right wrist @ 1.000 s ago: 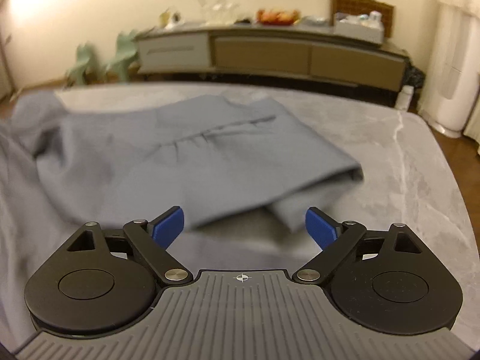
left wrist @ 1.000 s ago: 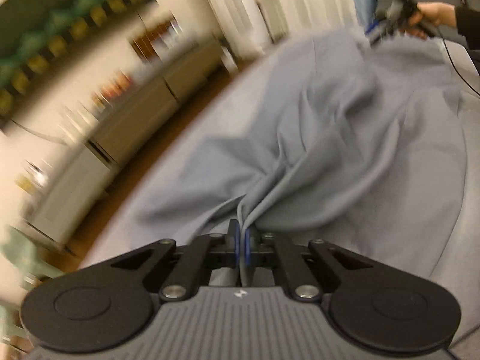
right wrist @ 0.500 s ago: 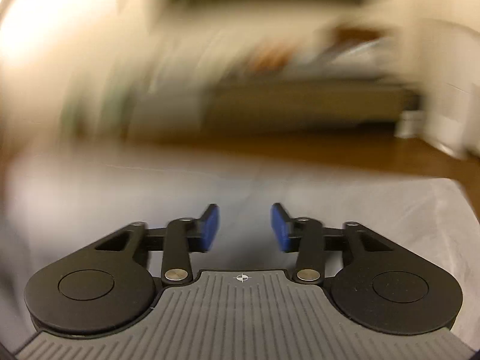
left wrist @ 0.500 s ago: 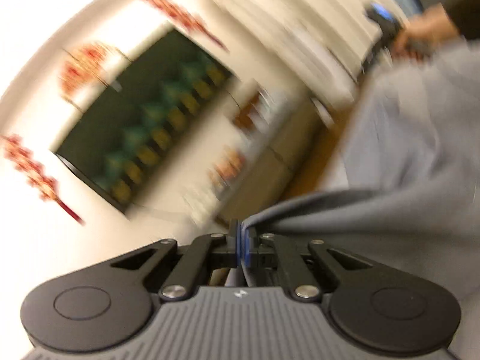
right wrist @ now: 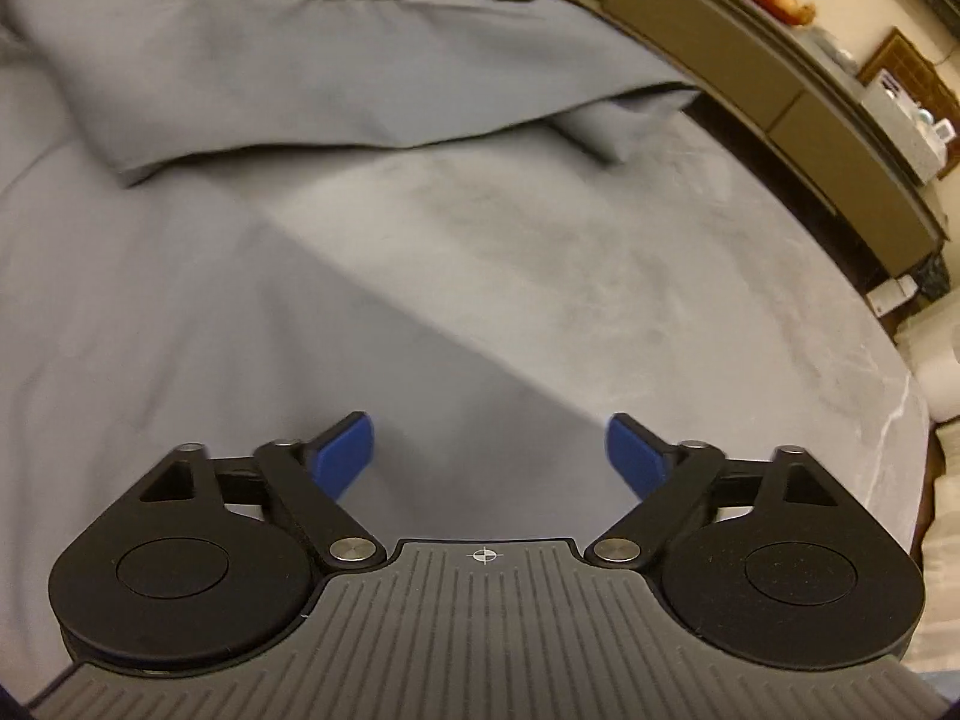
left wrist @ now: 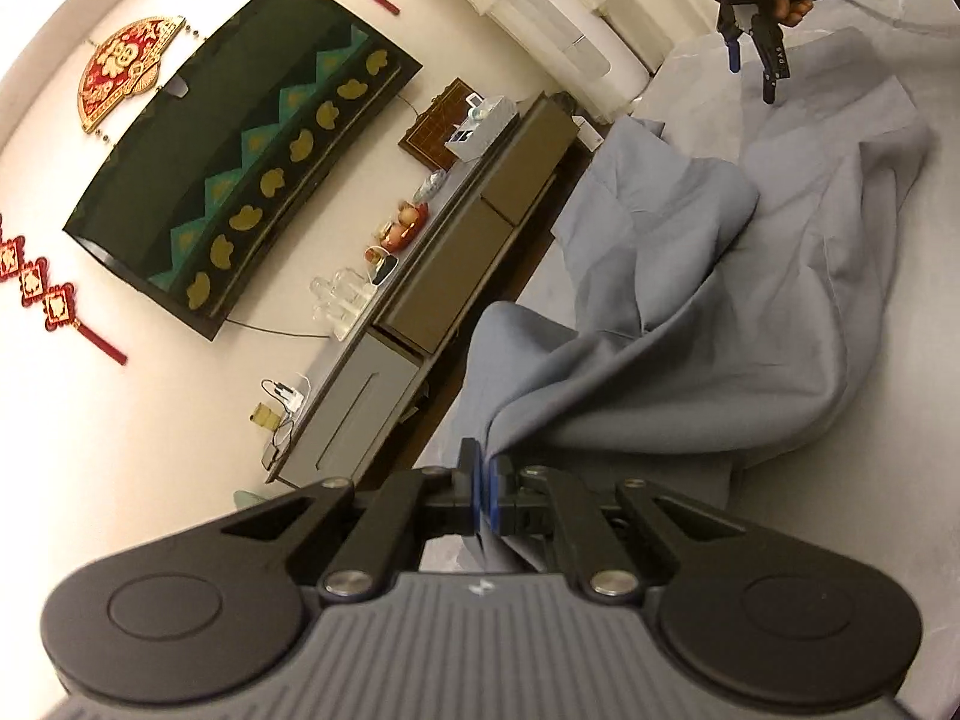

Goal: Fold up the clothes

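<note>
At lower centre of its view, the left gripper [left wrist: 483, 483] is pinching the grey garment [left wrist: 750, 300] mid-fold, while the right gripper [right wrist: 489, 450], jaws opening empty, is likely needing another edge.

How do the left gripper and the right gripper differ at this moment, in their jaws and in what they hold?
The left gripper is shut on a bunched edge of the grey garment; the right gripper holds nothing, its jaws wide and opening. The left gripper lifts cloth off the table; the right gripper hangs above the garment's flat part and touches nothing. Both have blue pads and black fingers.
</note>
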### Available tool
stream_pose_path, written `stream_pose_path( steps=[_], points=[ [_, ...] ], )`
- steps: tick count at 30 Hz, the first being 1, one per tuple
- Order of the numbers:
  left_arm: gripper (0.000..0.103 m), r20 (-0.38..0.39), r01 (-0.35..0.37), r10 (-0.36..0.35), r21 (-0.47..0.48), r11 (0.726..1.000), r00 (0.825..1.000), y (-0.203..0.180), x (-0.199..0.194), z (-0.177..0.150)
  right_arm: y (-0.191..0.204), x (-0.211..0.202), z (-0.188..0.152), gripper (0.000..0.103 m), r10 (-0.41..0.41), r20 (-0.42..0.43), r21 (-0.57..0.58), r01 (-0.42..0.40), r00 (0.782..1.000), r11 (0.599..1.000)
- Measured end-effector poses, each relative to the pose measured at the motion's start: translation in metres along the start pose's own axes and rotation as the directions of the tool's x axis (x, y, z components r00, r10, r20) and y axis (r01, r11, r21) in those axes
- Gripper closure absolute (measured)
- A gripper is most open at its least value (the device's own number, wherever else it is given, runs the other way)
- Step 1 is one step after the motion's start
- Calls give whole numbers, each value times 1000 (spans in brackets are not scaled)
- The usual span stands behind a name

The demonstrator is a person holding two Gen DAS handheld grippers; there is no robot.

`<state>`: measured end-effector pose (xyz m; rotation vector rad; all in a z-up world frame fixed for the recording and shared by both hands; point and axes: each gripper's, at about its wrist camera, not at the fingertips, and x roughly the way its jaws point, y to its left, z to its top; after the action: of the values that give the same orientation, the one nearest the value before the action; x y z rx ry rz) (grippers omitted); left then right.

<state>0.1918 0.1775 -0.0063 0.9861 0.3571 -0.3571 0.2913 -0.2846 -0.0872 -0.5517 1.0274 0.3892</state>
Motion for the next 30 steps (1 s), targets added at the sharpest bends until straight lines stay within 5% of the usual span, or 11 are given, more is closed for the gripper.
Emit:
stream_pose_path(
  steps=[10,14,15,16,18,23,26,30],
  points=[
    [100,-80,10,-15,-68,998,997,-6,-33,-48,-65,29,-7,0,184,-3,201,-179,983,963],
    [100,-92,-7,-1,-83,997,996,-6,-26,-50,-47,18,-23,5,187,40,168,-191,982,967],
    [100,-93,-15,6,-88,996,996,-4,-23,-49,-40,11,-25,18,194,55,147,-200,979,969],
    [100,-97,-22,14,-87,996,995,-3,-20,-47,-34,3,-25,52,199,76,127,-207,977,970],
    [100,-106,-38,30,-75,996,994,0,-12,-42,-18,-9,-26,100,146,76,63,-151,986,987],
    [99,-81,-129,124,-61,990,989,29,21,-8,-11,-43,-24,102,3,119,2,-3,993,1000],
    [100,-28,-228,226,-85,970,974,69,22,28,-34,-115,-9,102,-165,292,66,152,942,986],
    [100,13,-270,272,-75,960,962,77,-28,31,-54,-240,-15,102,-378,471,156,346,797,925]
  ],
)
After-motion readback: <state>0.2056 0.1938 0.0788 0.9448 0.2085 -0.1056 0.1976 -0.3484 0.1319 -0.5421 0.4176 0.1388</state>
